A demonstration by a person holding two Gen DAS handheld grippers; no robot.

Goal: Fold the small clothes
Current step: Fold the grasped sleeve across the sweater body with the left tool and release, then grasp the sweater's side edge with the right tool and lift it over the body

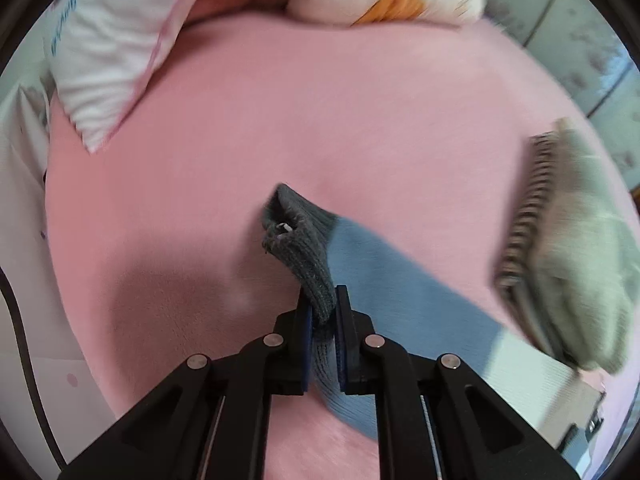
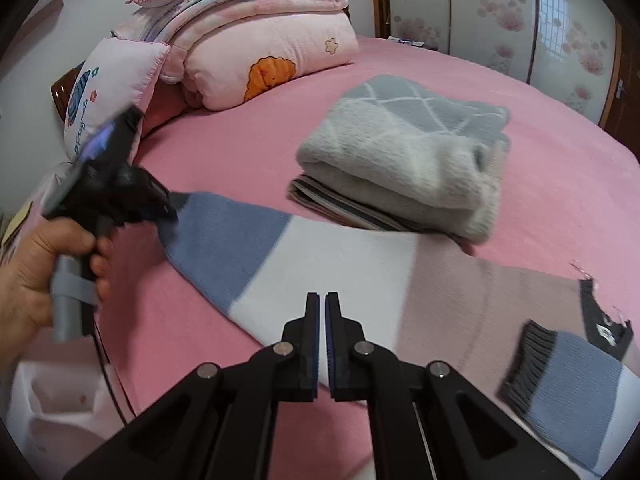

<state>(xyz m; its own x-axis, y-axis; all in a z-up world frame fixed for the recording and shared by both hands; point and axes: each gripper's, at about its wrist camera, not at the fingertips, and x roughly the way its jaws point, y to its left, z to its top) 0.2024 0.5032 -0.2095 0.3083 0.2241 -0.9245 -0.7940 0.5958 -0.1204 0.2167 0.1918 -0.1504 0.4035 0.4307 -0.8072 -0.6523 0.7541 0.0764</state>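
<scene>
The left gripper (image 1: pixel 324 312) clamps the scarf (image 2: pixel 328 264) end — carry it over level; the right gripper (image 2: pixel 322 320) sits closed, empty.

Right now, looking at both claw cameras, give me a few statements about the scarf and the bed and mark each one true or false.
1. The left claw is shut on the dark grey end of the striped scarf. True.
2. The right claw grips the scarf too. False: its fingers are nearly together over the scarf with nothing visibly between them.
3. A folded grey blanket sits on the pink bedsheet beyond the scarf. True.
4. The scarf is already folded into a small square. False: it lies stretched out across the bed.
</scene>
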